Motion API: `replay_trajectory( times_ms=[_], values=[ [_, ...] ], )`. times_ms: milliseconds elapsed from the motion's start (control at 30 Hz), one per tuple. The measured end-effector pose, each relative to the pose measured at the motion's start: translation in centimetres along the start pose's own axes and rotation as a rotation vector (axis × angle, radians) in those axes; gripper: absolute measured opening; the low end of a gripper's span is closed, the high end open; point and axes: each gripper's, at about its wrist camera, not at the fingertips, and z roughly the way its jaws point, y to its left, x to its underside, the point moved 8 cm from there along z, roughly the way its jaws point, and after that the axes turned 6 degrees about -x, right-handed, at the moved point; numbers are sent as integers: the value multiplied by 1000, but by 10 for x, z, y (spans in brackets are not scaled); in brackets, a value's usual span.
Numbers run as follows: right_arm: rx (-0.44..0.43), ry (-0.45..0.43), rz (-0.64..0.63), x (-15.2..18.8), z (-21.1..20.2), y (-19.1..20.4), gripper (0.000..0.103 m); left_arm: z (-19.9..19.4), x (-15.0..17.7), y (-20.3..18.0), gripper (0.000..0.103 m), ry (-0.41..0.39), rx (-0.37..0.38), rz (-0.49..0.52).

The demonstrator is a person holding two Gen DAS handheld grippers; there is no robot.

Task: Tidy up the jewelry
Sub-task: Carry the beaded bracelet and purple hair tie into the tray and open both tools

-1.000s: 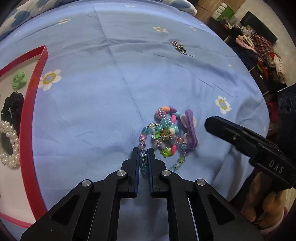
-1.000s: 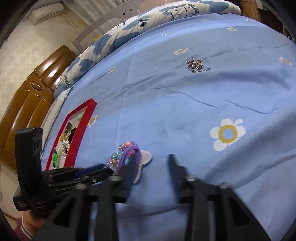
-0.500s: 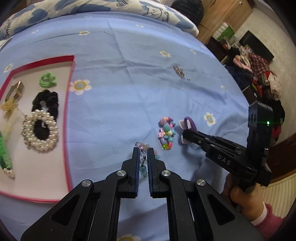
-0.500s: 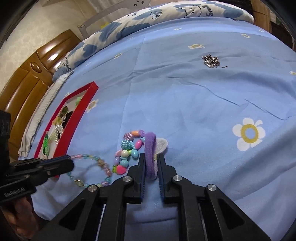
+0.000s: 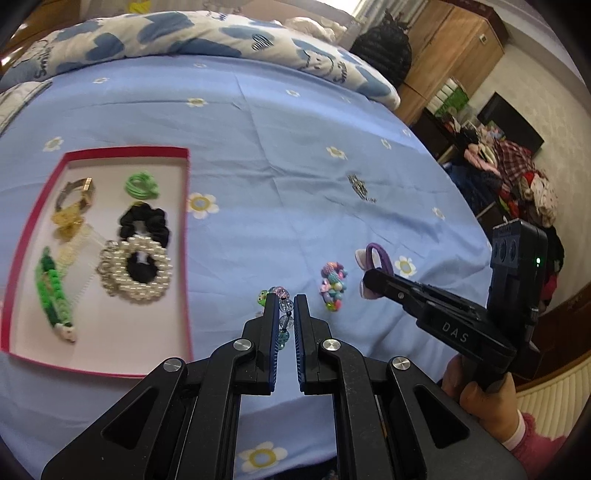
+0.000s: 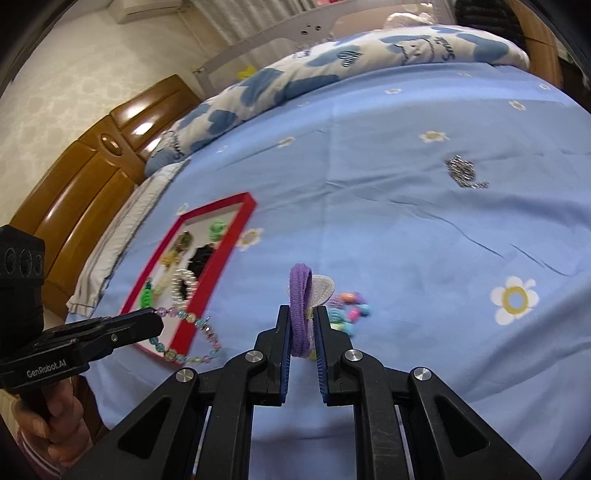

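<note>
My left gripper (image 5: pixel 285 299) is shut on a clear pastel bead bracelet (image 5: pixel 283 317), held above the bed; the bracelet hangs as a loop in the right wrist view (image 6: pixel 192 334). My right gripper (image 6: pixel 301 312) is shut on a purple hair tie (image 6: pixel 300 306) with a white mesh piece, lifted off the sheet; it also shows in the left wrist view (image 5: pixel 376 256). A colourful bead bracelet (image 5: pixel 333 286) lies bunched on the blue sheet between the grippers. A red-rimmed tray (image 5: pixel 186 206) at the left holds a pearl scrunchie (image 5: pixel 135 269), a black scrunchie, a green coil tie and other pieces.
A small silver chain (image 5: pixel 360 188) lies on the sheet farther back, also seen in the right wrist view (image 6: pixel 461 171). A blue-patterned pillow (image 5: pixel 207 33) lies at the head of the bed. The bed edge drops off to the right, with furniture and clothes beyond.
Both grippers rose from the sheet. The left lifted the clear bead bracelet; the right closed on the purple hair tie and raised it. The tray came fully into the left view.
</note>
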Motion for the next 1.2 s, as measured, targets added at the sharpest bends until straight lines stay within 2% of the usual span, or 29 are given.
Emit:
replay_trajectory(
  times_ms=[467, 733, 1200],
  values=[
    [-95, 47, -71, -2, 27, 57, 11, -36, -8, 71, 6, -80, -67, -134],
    [-149, 83, -126, -4, 51, 95, 11, -38, -7, 103, 6, -84, -96, -191],
    [-197, 165, -174, 4, 95, 134, 11, -19, 6, 133, 6, -36, -129, -244]
  ],
)
